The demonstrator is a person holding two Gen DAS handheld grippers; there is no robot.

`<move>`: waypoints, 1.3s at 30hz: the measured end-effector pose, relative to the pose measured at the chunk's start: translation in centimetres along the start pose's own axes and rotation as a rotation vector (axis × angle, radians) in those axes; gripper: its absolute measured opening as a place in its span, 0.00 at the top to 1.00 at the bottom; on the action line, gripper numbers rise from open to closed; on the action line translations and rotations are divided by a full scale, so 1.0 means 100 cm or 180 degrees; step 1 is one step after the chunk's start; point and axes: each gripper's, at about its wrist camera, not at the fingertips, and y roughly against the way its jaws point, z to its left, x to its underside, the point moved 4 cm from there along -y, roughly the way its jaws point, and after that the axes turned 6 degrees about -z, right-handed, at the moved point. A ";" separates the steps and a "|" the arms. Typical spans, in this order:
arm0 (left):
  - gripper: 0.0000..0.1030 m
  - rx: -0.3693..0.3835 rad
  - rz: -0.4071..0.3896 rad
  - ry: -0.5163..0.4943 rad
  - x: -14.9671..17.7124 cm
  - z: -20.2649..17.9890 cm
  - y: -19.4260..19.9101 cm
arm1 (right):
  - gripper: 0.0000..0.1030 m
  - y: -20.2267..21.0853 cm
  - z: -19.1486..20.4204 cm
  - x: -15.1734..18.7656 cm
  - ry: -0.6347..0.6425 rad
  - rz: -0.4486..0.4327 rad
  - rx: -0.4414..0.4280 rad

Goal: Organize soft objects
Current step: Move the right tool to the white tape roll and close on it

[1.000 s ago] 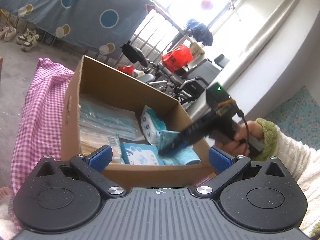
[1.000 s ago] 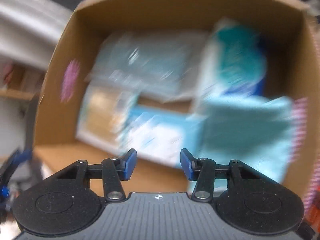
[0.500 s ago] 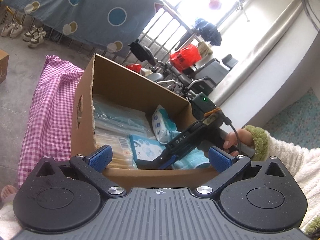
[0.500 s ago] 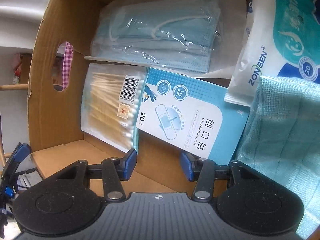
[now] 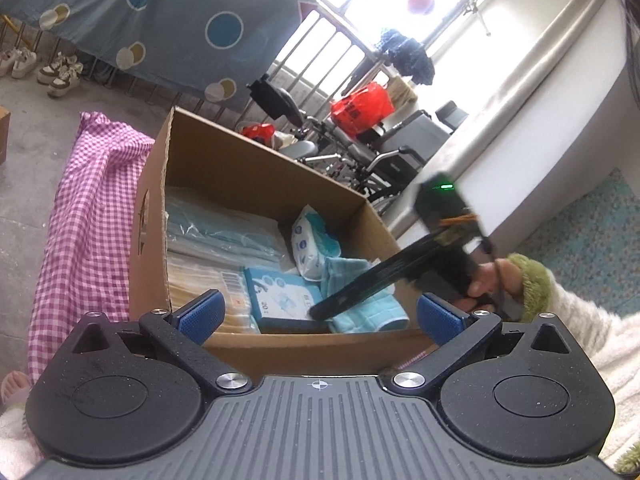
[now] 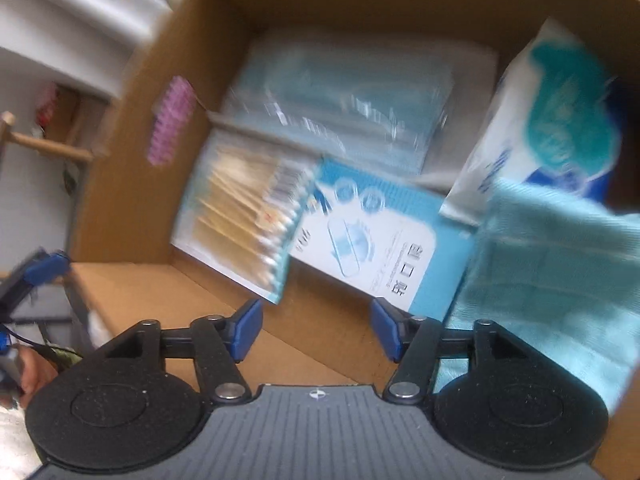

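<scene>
An open cardboard box holds a pack of blue face masks, a bag of cotton swabs, a blue plaster box, a white tissue pack and a folded light blue cloth. My right gripper is open and empty above the box's near part. It shows in the left wrist view reaching over the cloth. My left gripper is open and empty in front of the box.
The box sits on a pink checked cloth. Behind it stand wheelchairs, a red bag and a hanging blue sheet. A white ledge runs along the right.
My right gripper has pulled back and up from the box floor. The right wrist view is now blurred by motion. My left gripper has stayed open and about still.
</scene>
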 end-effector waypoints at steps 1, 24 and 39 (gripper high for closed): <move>0.00 0.0006 -0.0012 -0.0005 0.000 -0.002 0.003 | 0.37 0.016 0.002 0.003 -0.0014 -0.0161 -0.0042; 0.01 0.0443 0.0757 -0.0954 0.079 -0.148 -0.069 | 0.42 0.141 -0.103 0.314 -0.1802 -0.2687 -0.0131; 0.32 0.0428 0.1596 -0.2465 0.194 -0.220 -0.162 | 0.71 0.095 -0.117 0.312 -0.1375 -0.2487 0.0211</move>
